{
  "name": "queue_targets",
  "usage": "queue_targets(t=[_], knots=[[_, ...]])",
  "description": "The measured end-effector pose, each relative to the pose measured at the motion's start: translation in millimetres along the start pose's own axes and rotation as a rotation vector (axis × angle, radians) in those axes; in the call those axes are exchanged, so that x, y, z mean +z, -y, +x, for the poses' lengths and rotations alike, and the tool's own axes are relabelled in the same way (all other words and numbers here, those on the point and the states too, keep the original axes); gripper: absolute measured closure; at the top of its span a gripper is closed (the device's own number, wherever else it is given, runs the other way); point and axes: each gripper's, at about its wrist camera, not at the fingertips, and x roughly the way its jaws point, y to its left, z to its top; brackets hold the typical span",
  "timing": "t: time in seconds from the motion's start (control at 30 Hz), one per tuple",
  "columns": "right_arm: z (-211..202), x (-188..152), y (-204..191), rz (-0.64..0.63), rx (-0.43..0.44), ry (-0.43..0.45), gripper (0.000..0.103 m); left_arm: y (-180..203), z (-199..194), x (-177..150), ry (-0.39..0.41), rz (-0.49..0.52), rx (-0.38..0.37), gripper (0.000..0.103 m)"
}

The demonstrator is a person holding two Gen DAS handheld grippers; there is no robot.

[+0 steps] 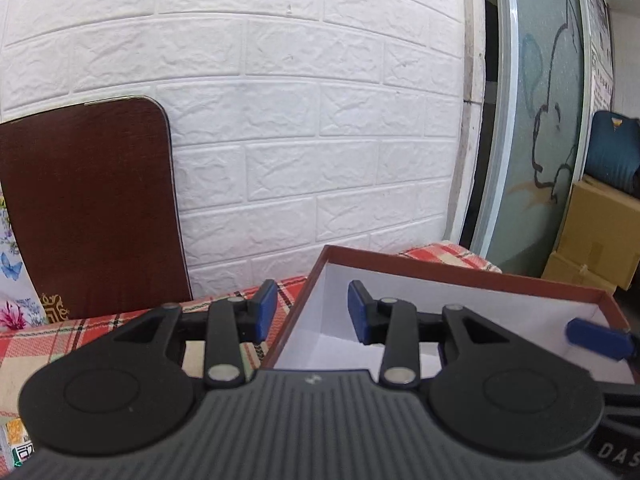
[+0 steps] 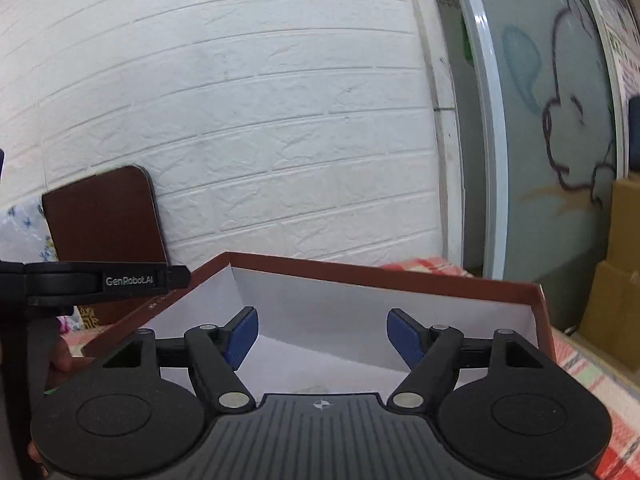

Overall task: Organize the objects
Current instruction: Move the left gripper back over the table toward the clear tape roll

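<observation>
A shallow box with a red-brown rim (image 1: 460,270) and a white inside stands on the checked cloth; the part of its floor that shows is bare. My left gripper (image 1: 313,312) is open and straddles the box's left wall, one blue pad (image 1: 266,310) outside and the other inside, neither touching it. My right gripper (image 2: 323,336) is open above the box's inside (image 2: 340,320), with nothing between its fingers. One of its blue fingers (image 1: 596,342) shows at the box's right end in the left wrist view. The left gripper's side (image 2: 100,280) appears at the box's left corner in the right wrist view.
A dark brown board (image 1: 88,208) leans on the white brick wall behind the table. The red checked cloth (image 1: 60,340) covers the table. Cardboard boxes (image 1: 600,232) and a glass door (image 1: 540,120) stand to the right. A floral cloth (image 1: 12,272) is at far left.
</observation>
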Motion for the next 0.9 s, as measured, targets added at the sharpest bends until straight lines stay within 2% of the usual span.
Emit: queue_targets(t=[0.03,0.17,0.27,0.37,0.43,0.5,0.53,0.7,0.8,0.9], knots=[[-2,1,2,-0.009,-0.004,0.002,0.027,3,1,0,-0.010,0.014,0.010,0.062],[2,-5,0,-0.105,-0.040,0.025,0.026,14,-4,-2,-0.043,0.051,0.015,0.057],[-5,-4,8,-0.148,-0.059,0.041,0.026,26,-12,-6,-0.065,0.072,-0.037,0.057],[-1,2,18,-0.127,-0.068,0.028,0.026,30,-31,-1,-0.038,0.074,-0.039,0.055],[-12,6,14,-0.098,-0.058,0.068,0.023,24,-50,3,-0.010,0.068,-0.045,0.054],[-37,9,5,-0.078,-0.058,0.138,0.017,11,-73,3,0.000,0.036,-0.052,0.047],[-49,9,0,-0.070,-0.049,0.167,0.016,5,-85,1,0.005,0.028,-0.049,0.046],[-101,1,-33,-0.017,0.046,0.241,0.016,-32,-139,-22,-0.030,0.003,0.032,0.045],[-125,-14,-57,0.005,0.099,0.226,0.016,-54,-165,-42,-0.087,-0.030,0.101,0.045],[-141,-31,-79,0.034,0.136,0.174,0.016,-74,-188,-62,-0.132,-0.056,0.171,0.045]])
